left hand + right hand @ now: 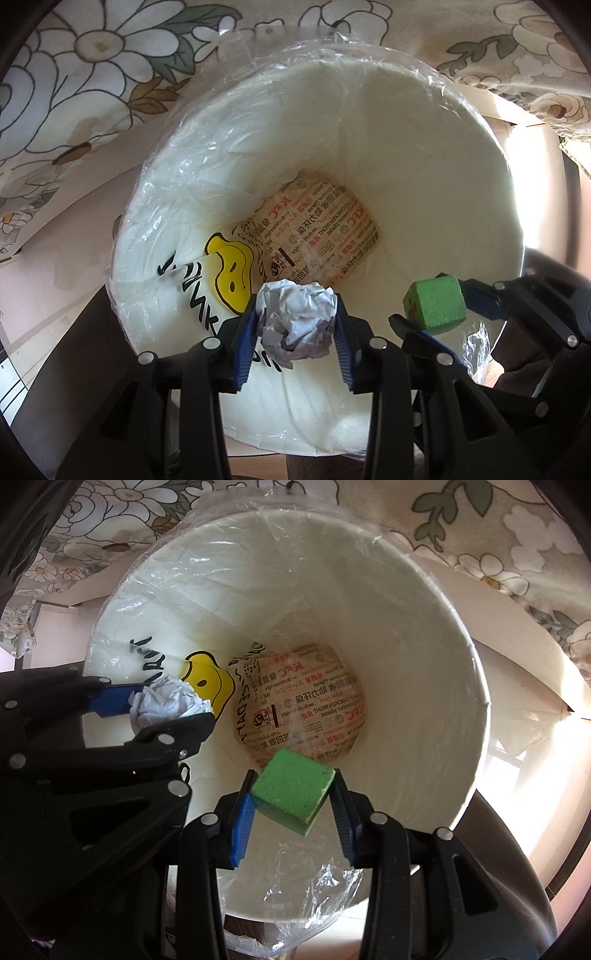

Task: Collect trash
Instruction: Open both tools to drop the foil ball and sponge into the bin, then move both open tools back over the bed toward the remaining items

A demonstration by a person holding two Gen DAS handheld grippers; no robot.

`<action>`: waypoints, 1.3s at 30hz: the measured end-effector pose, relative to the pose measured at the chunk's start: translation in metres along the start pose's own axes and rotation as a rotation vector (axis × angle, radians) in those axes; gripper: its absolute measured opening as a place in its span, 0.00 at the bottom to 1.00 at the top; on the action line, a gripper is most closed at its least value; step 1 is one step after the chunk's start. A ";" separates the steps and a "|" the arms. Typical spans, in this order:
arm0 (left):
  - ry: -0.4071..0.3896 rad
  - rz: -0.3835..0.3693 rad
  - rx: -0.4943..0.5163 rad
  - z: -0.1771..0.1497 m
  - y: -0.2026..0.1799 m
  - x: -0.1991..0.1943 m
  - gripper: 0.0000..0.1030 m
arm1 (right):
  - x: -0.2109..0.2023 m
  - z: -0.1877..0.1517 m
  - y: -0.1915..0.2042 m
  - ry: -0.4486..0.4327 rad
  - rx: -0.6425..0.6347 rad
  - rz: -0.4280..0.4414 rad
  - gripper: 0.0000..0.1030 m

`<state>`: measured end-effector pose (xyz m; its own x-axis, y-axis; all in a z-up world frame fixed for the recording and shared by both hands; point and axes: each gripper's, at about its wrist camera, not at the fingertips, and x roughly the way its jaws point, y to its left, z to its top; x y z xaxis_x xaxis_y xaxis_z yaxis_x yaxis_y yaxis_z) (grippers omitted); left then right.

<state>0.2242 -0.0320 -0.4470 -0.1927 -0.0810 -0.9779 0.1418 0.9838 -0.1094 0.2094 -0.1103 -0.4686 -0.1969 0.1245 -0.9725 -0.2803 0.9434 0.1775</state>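
Left gripper: my left gripper point(297, 321) is clenched on a crumpled paper ball point(295, 319), blue pads pressing it from both sides.
Right gripper: my right gripper point(293, 794) grips a green foam cube point(293, 788), tilted, corner down, between its two fingers.
Position: both loads hang over the open mouth of the white bin point(461, 184), side by side and apart; neither touches the bin wall.
Bin lining: a clear plastic liner point(192, 147) is folded over the rim, wrinkled on the near and left sides.
Bin contents: a printed paper bag point(325, 229) with red and black lettering lies at the bottom; a white bag with a yellow smiley face point(232, 269) leans on the left inner wall.
Surroundings: a floral cloth point(92, 55) hangs behind the bin.
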 end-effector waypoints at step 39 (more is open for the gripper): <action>-0.223 0.085 0.076 -0.056 -0.003 -0.108 0.61 | -0.117 -0.045 0.008 -0.199 -0.027 -0.115 0.55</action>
<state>0.1903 -0.0173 -0.3309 0.0403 -0.0401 -0.9984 0.2229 0.9744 -0.0302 0.1877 -0.1312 -0.3469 0.0257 0.0775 -0.9967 -0.3156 0.9466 0.0655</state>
